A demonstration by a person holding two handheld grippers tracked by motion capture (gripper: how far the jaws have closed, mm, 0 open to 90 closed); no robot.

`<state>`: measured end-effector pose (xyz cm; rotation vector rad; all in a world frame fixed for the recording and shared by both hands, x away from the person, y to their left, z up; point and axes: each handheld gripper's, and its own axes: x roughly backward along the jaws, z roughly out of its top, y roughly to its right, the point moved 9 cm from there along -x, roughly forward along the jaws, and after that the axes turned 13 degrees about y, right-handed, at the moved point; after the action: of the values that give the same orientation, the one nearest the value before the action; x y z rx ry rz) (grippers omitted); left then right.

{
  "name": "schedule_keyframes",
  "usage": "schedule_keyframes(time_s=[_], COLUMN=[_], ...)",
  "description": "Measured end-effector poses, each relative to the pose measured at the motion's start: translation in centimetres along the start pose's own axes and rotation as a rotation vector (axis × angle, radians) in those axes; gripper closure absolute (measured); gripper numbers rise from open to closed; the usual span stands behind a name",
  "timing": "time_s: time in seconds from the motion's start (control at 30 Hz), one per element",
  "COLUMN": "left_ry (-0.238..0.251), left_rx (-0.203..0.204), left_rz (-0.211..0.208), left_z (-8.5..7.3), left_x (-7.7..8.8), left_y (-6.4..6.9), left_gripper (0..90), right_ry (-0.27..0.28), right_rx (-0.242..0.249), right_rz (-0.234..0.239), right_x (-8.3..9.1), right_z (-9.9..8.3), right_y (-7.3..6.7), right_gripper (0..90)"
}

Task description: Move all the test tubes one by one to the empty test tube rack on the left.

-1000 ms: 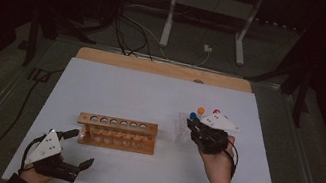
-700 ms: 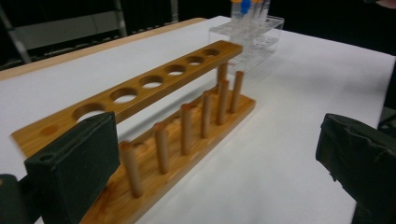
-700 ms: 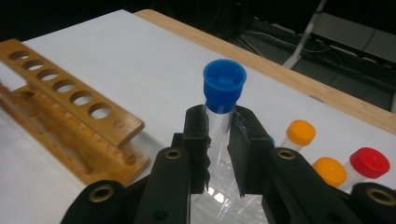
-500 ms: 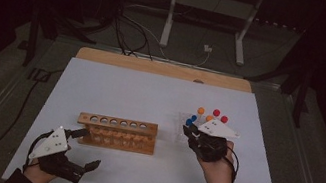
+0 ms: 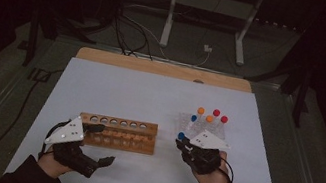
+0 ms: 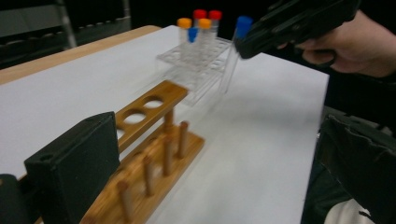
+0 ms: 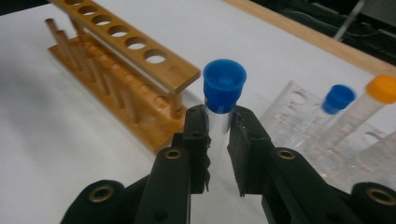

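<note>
R gripper (image 7: 218, 140): jaws clamped narrow on a clear test tube w/ blue cap (image 7: 224, 84), gripped just below the cap; cap stands above the jaw tips, tube body runs down between the pads. In high view, R gripper (image 5: 181, 140) sits at the near L corner of the clear plastic rack (image 5: 185, 122), tube cap at its tip. From L gripper view, tube hangs tilted off the jaws, lower end near the rack's edge; can't tell if it touches the sheet.

Clear rack just beyond and to the R of R gripper: holds capped tubes – 2 orange (image 5: 200, 111), 2 red (image 5: 216, 112), 1 blue (image 5: 194, 118).

Wooden test tube rack (image 5: 118, 133): to the L of R gripper, apart from it; six holes in top bar, all empty.

L gripper (image 5: 98, 151): at the near L end of wooden rack, just beside it. Jaws apart, wide, nothing between them; one jaw near the rack's end, touching or not – can't tell.

All on white sheet (image 5: 116, 88) over the table.
</note>
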<state>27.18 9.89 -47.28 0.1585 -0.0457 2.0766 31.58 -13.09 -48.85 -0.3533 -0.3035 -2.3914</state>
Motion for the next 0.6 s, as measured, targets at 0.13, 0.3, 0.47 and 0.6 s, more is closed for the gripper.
schedule_keyframes(time_s=[0.13, 0.3, 0.47, 0.6], left_ry=[0.004, 0.012, 0.008, 0.019], left_rx=[-0.004, -0.027, -0.047, -0.054], left_rz=[-0.029, -0.060, -0.091, -0.100], left_z=[0.7, 1.6, 2.0, 2.5], left_x=[-1.3, -3.1, -4.6, -5.7], left_y=[0.7, 1.5, 2.2, 2.5], left_gripper=[0.5, 2.1, 4.8, 6.4], right_ry=[-0.009, -0.011, -0.008, -0.008], right_rx=[0.005, 0.008, 0.005, 0.008], right_rz=[0.022, 0.038, 0.047, 0.056], right_x=[0.0, 0.0, 0.1, 0.2], right_z=[-0.4, -0.6, -0.5, -0.5], right_y=[-0.8, -1.3, -1.6, -1.9], right_gripper=[77.2, 77.2, 77.2, 77.2])
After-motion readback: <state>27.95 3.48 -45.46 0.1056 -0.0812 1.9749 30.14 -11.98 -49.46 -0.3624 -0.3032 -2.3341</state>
